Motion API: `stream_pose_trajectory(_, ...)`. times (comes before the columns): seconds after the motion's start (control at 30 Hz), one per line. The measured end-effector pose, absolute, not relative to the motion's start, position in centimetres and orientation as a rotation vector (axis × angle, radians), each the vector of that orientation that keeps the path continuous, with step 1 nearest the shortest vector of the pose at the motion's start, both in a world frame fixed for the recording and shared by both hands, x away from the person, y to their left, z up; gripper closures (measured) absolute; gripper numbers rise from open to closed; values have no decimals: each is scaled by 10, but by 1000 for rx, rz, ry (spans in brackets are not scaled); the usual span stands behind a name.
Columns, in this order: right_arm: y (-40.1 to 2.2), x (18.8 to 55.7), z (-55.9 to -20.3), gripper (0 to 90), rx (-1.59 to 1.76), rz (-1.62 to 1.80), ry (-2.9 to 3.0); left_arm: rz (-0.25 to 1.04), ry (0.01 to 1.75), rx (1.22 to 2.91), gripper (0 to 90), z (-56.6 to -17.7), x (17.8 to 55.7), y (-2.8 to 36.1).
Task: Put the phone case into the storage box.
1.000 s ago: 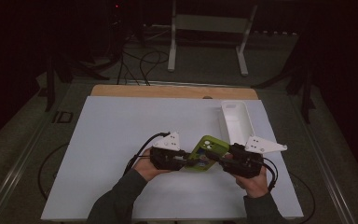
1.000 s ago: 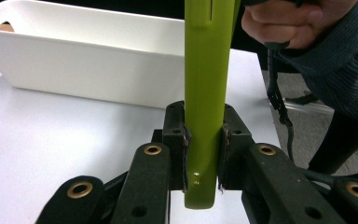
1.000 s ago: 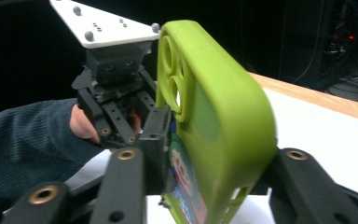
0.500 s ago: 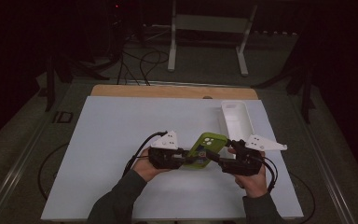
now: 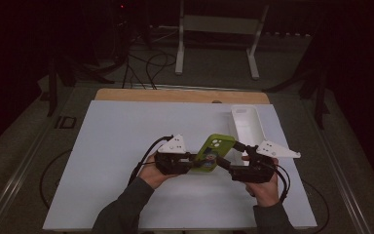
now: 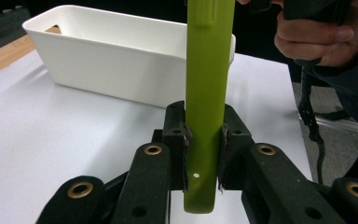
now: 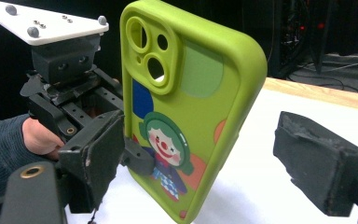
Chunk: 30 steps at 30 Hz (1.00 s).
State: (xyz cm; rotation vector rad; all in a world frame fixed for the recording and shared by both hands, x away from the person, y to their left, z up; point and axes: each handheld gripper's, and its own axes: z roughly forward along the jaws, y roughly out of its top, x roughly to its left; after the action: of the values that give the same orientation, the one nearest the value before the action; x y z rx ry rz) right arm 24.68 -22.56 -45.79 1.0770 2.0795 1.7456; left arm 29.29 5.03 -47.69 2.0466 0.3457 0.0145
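High view: a white bin (image 5: 247, 124) is seen on the white table (image 5: 117, 146) toward 1 o'clock, nothing being discernible in it, while a green phone case (image 5: 213, 151) is held at centre between the left gripper (image 5: 193, 162) and the right gripper (image 5: 227, 165), its long axis running from 7 to 1 o'clock. Left gripper view: the case (image 6: 208, 93) is clamped edge-on between the closed jaws, extending toward 12 o'clock, with the bin (image 6: 121, 56) behind at 11 o'clock. Right gripper view: the case (image 7: 186, 107) is shown upright, camera cut-out at 12 o'clock, between jaws spread wide and apparently clear of it.

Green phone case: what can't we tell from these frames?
- Green phone case: top cut off by the frame's upper edge in the left gripper view.
- Case's printed clown: too small to read in the high view.
- White bin contents: its near wall hides the inside, left gripper view.
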Motion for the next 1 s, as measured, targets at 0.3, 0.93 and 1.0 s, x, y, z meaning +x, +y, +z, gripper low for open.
stream_pose_trajectory(0.3, -226, 248, -458, 110, 1109, 1742, 2051, 58, 395, 2045, 776, -477, 294, 52)
stream_pose_trajectory(0.93, -225, 247, -456, 85, 1112, 1748, 2004, 105, 469, 2038, 776, -475, 296, 55)
stream_pose_trajectory(1.0, -224, 247, -456, 85, 1117, 1743, 1995, 112, 476, 2037, 776, -475, 296, 56)
